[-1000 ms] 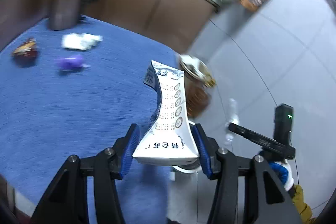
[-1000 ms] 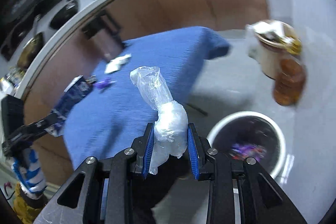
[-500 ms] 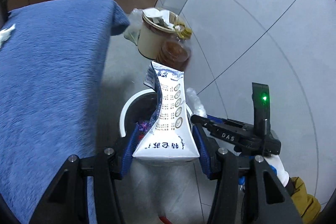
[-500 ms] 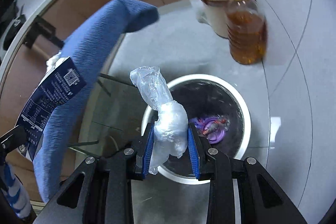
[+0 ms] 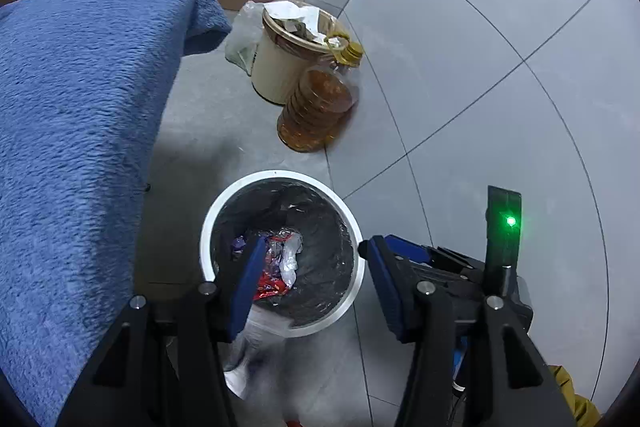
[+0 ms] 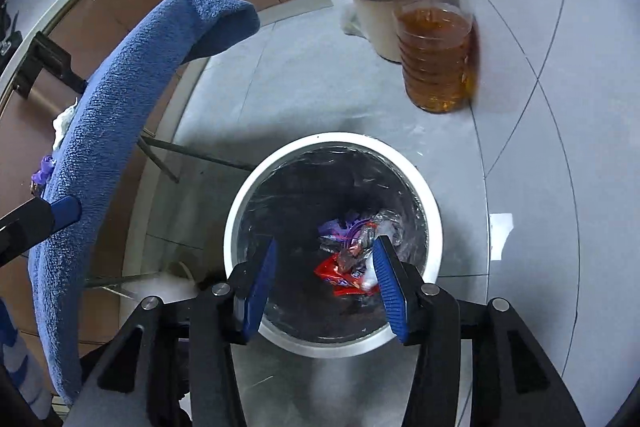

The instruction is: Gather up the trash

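Both grippers are hanging right over the round white-rimmed trash bin (image 6: 434,239), which is lined with a crinkly dark plastic bag. Trash is sitting at the bottom: a shiny red wrapper (image 6: 344,277), a purple scrap (image 6: 340,229) and a crumpled clear plastic bag (image 6: 384,223).

The right gripper (image 6: 326,281) has just been opening its blue-padded fingers (image 6: 390,287); they're standing apart with nothing between them. The left gripper (image 5: 314,283) is also gaping, holding nothing, though a blurry white thing (image 5: 248,355) is showing just below its left finger, can't tell what exactly.

The fuzzy blue cloth on the bench (image 5: 72,115) is off to the side. Beyond the bin, a ribbed amber oil bottle (image 6: 436,55) is standing on the glossy grey tile floor (image 5: 500,27), touching a cream bucket (image 6: 376,15) stuffed with paper.
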